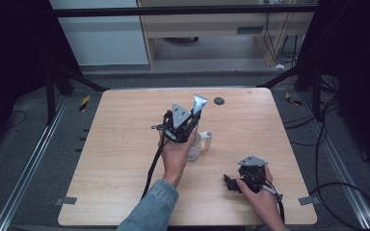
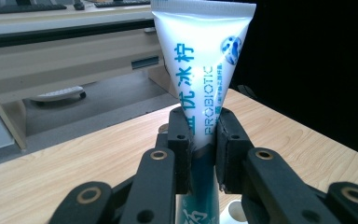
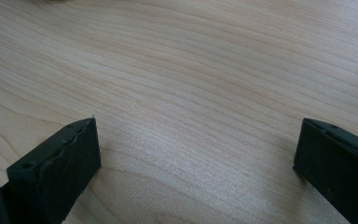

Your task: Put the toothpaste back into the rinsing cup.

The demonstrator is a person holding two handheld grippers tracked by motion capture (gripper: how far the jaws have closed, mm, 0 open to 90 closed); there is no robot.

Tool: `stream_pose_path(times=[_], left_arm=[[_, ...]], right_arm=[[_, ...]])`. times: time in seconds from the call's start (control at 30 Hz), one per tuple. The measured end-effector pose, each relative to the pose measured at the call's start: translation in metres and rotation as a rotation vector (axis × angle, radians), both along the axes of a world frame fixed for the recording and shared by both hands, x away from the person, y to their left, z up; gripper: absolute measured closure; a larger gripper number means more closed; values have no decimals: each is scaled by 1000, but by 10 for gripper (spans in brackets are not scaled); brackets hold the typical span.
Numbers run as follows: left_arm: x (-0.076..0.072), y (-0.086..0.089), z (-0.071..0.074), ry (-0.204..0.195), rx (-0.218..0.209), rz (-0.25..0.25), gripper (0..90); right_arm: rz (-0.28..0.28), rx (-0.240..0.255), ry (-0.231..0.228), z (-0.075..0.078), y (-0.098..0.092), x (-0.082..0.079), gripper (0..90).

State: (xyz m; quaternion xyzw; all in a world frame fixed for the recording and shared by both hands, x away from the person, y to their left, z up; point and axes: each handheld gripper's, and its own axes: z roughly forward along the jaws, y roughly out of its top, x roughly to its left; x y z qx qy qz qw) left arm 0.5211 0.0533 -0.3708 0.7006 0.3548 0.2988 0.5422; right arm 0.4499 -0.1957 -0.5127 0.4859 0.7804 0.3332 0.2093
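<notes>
A white and teal toothpaste tube (image 2: pixel 205 60) stands upright with its flat crimped end up, and my left gripper (image 2: pixel 203 140) is shut on its lower part. In the high view the tube (image 1: pixel 200 102) and left gripper (image 1: pixel 191 118) hang over the middle of the table, just above a clear cup (image 1: pixel 195 148) with a white handle. A bit of the cup's rim (image 2: pixel 233 212) peeks out below the jaws. My right gripper (image 1: pixel 230 183) lies low at the table's front right. Its jaws (image 3: pixel 196 140) stand wide open over bare wood, with nothing between them.
The wooden table (image 1: pixel 125 144) has a small dark round disc (image 1: pixel 218 101) near its far edge. Black frame bars and cables flank the table on both sides. A desk and cabinets stand beyond the far edge.
</notes>
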Motion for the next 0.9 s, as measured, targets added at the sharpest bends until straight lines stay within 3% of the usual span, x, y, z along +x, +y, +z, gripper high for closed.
stream_pose_path(times=[0.9], left_arm=[[5, 3, -36, 59, 0, -10, 779]], right_arm=[[0, -1, 0, 0, 0, 0, 5]])
